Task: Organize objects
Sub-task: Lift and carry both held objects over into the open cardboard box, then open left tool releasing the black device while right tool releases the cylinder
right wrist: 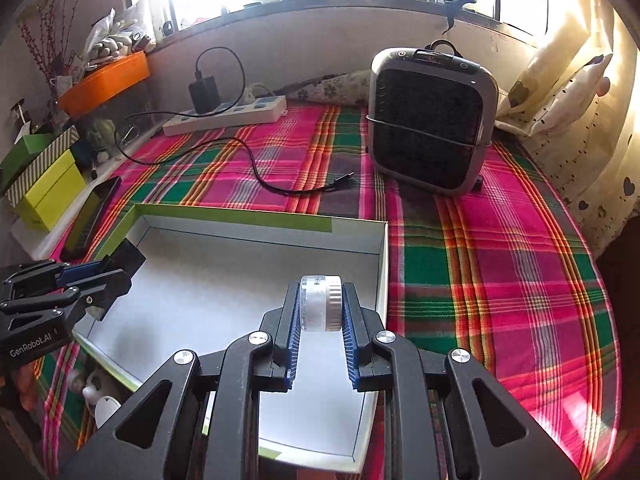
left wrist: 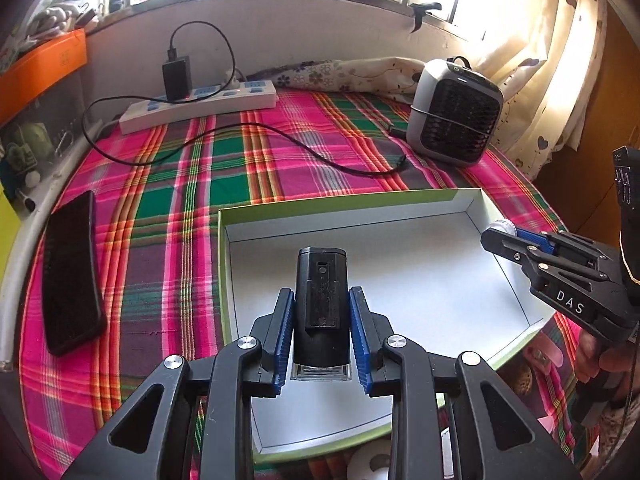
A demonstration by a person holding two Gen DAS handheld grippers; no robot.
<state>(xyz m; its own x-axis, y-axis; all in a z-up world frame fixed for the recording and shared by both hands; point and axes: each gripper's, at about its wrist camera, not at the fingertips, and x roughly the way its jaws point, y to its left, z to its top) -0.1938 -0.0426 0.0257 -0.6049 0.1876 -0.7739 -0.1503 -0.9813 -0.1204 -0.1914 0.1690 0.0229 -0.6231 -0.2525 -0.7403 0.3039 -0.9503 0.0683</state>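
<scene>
Plaid cloth [left wrist: 168, 208] covers the whole bed, pink, green and orange, soft weave. Near its front edge sits the open box [left wrist: 472, 196], shallow white card with green rims, nothing inside it. Toward the back right corner stands the grey fan [left wrist: 456, 112], rounded, dark grille. A white power strip [left wrist: 200, 106] lies along the back edge with a black cable [left wrist: 248, 130] trailing across the cloth. A dark phone [left wrist: 70, 272] lies flat by the left edge. Over the box, the left gripper [left wrist: 322, 336] is clamped on a black bottle [left wrist: 320, 292], boxy, clear at its base. The right gripper [right wrist: 320, 332] squeezes a small clear jar [right wrist: 320, 304], silver-lidded, round, at the box's right wall.
</scene>
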